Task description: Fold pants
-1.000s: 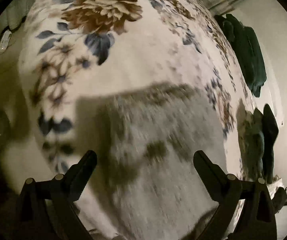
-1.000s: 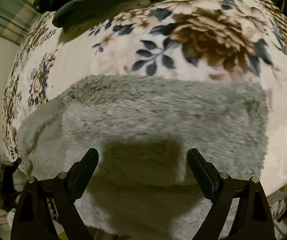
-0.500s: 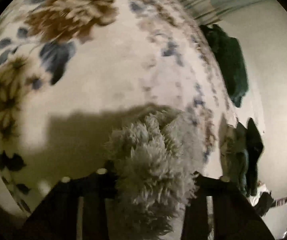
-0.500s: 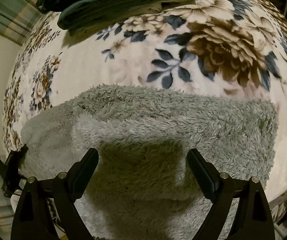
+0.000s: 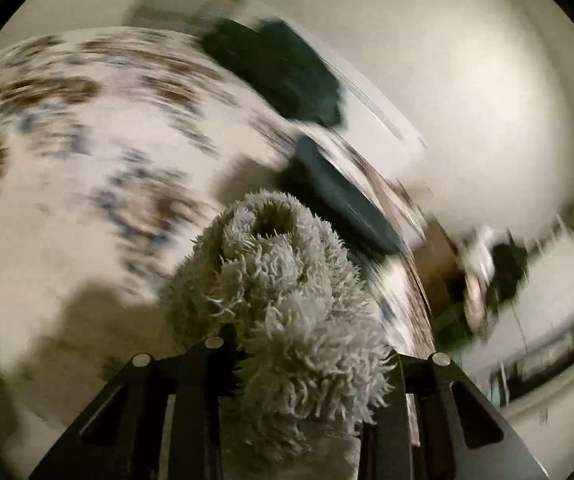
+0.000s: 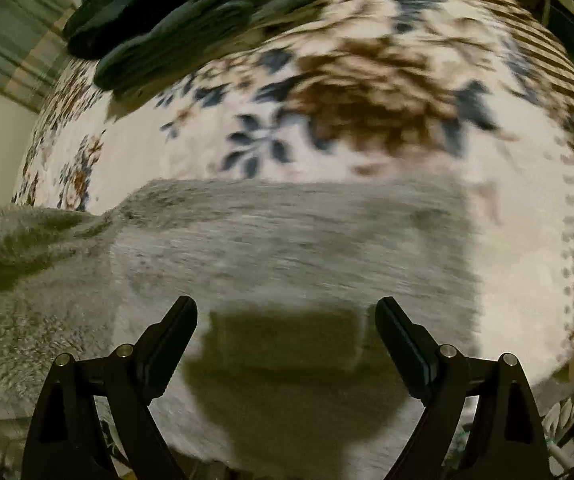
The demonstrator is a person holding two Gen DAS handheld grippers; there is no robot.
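The grey fluffy pants (image 6: pixel 287 240) lie folded across the floral blanket (image 6: pixel 367 100) in the right wrist view, their left end lifted toward the frame's left edge. My right gripper (image 6: pixel 287 320) is open and empty just above the pants' near part. In the left wrist view my left gripper (image 5: pixel 307 344) is shut on a bunched end of the grey pants (image 5: pixel 287 280) and holds it raised above the blanket (image 5: pixel 67 160). The view is blurred by motion.
A pile of dark green clothes (image 6: pixel 175 16) lies at the blanket's far left; it also shows in the left wrist view (image 5: pixel 283 68), near the bed's edge. A pale wall (image 5: pixel 447 80) stands beyond the bed. A second dark garment (image 5: pixel 339 200) lies near the edge.
My left gripper closed on the end of the pants and lifted it, swinging right toward the bed's edge. The right gripper stayed open above the pants, shifting slightly.
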